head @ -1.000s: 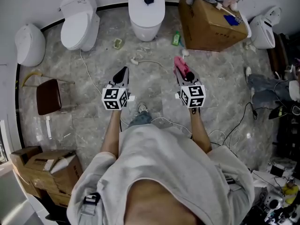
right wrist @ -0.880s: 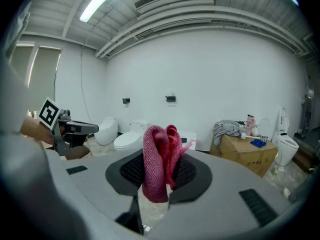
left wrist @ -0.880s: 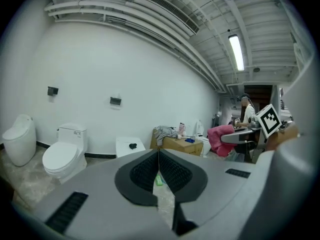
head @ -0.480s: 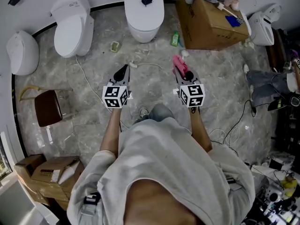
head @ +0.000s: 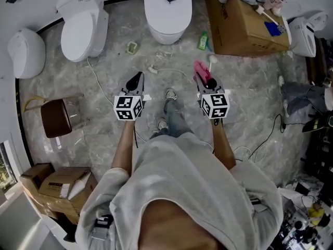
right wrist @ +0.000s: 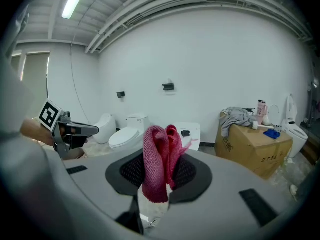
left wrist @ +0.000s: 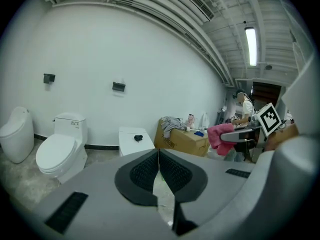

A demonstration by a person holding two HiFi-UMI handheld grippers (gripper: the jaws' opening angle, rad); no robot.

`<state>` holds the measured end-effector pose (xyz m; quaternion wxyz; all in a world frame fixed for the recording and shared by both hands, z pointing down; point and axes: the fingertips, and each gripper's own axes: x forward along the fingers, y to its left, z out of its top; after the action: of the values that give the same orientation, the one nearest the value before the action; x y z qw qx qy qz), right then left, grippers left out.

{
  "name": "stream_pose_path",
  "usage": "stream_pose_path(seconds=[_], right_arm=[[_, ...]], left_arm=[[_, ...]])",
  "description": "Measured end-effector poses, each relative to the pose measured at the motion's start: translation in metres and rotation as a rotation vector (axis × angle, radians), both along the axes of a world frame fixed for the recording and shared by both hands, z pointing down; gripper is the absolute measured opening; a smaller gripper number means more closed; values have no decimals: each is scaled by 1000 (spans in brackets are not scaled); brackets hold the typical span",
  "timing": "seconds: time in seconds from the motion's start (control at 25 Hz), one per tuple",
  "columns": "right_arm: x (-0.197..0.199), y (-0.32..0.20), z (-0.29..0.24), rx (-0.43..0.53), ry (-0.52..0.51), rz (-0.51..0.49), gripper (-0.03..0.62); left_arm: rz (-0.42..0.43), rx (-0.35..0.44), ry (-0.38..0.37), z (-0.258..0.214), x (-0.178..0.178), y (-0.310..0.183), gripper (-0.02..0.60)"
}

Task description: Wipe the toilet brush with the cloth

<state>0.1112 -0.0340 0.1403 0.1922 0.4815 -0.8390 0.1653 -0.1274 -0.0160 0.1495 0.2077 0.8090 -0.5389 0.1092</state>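
Within right tool (right wrist: 163, 160): pink cloth (right wrist: 155, 170)

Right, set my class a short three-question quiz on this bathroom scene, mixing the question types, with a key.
1. Multiple choice: what does the right gripper hold between its jaws?
A. a pink cloth
B. a toilet brush
C. nothing
2. True or false: the left gripper has its jaws shut with nothing between them.
3. Fill in: in the head view, the cardboard box stands to the ____ of the middle toilet.

Key: 1 A. 2 True. 3 right.
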Motion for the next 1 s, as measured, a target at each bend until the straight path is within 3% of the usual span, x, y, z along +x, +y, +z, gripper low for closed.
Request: stream_pose_path(seconds=[0.36, 0.56, 1.0], right_arm=[[7, -79, 66, -117, -20, -8, 117], [4, -113, 109, -152, -27, -32, 117], [-4, -126, 222, -217, -28, -19, 117]], left_arm=[[-22, -107, -63, 52, 3, -70, 21], [-25, -152, -104, 103, 2, -99, 21], [4, -237, -144, 229, 0, -108, 21]])
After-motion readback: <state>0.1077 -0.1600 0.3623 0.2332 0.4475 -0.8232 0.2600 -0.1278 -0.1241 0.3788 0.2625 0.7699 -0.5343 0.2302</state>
